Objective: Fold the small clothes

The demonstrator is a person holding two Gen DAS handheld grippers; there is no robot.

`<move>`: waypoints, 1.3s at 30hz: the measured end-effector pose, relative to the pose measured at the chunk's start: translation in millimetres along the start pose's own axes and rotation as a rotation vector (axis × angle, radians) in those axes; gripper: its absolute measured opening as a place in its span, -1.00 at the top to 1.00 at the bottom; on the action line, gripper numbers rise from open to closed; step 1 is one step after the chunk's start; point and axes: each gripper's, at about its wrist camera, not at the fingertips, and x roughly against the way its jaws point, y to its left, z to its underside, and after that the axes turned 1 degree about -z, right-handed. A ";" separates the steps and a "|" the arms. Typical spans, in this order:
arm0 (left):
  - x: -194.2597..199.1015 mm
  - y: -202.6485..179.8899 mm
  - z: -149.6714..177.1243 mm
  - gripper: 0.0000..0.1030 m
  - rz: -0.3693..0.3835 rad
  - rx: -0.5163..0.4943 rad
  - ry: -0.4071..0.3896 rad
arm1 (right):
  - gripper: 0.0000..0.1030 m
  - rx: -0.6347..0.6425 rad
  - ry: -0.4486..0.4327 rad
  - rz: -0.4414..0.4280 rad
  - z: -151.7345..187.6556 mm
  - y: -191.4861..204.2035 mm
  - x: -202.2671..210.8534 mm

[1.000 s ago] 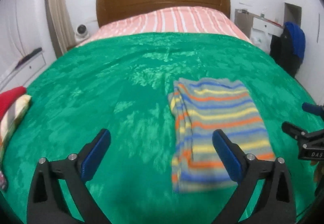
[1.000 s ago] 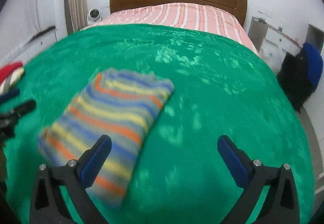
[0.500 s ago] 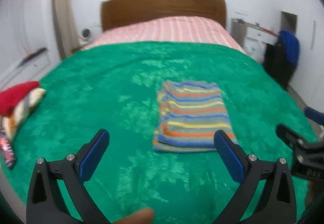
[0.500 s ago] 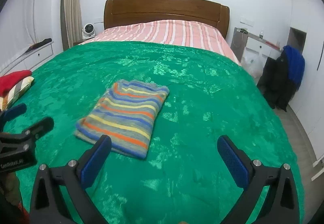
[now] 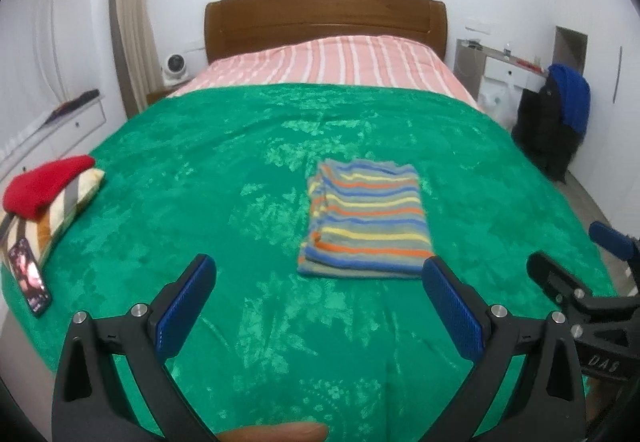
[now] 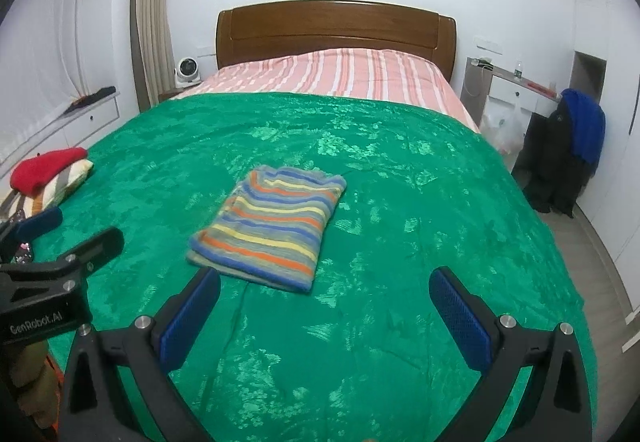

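A folded striped garment (image 5: 366, 220) in blue, orange, yellow and grey lies flat on the green blanket (image 5: 200, 170). It also shows in the right wrist view (image 6: 272, 228). My left gripper (image 5: 318, 304) is open and empty, held above the blanket short of the garment's near edge. My right gripper (image 6: 326, 316) is open and empty, also short of the garment and to its right. Each gripper shows at the edge of the other's view: the right one (image 5: 580, 282), the left one (image 6: 60, 242).
A stack of folded clothes with a red piece on top (image 5: 44, 190) lies at the blanket's left edge, with a phone (image 5: 30, 276) in front of it. A striped pink sheet (image 5: 328, 62) and wooden headboard (image 5: 324, 16) are beyond. A chair with dark and blue clothes (image 5: 560, 122) stands at right.
Both grippers have pulled back and up from the folded garment, which now lies farther away and smaller in both views. Both stay open.
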 end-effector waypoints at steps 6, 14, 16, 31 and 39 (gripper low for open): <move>13.5 -3.8 1.5 -1.00 -0.063 -0.031 -0.021 | -1.00 -0.091 -0.106 -0.069 -0.7 -13.2 26.3; 19.3 -3.2 1.6 -1.00 -0.084 -0.043 -0.007 | -1.00 -0.097 -0.020 -0.089 -1.8 -13.0 23.9; 18.6 -1.2 2.0 -1.00 -0.078 -0.038 0.008 | -1.00 -0.088 0.001 -0.077 -0.1 -9.4 22.3; 2.8 10.2 -13.2 -1.00 -0.060 0.003 0.054 | -1.00 -0.010 0.083 0.031 -14.9 18.5 3.4; -2.2 6.0 -9.3 -1.00 -0.049 0.017 0.066 | -1.00 -0.017 0.101 0.058 -8.6 11.0 0.4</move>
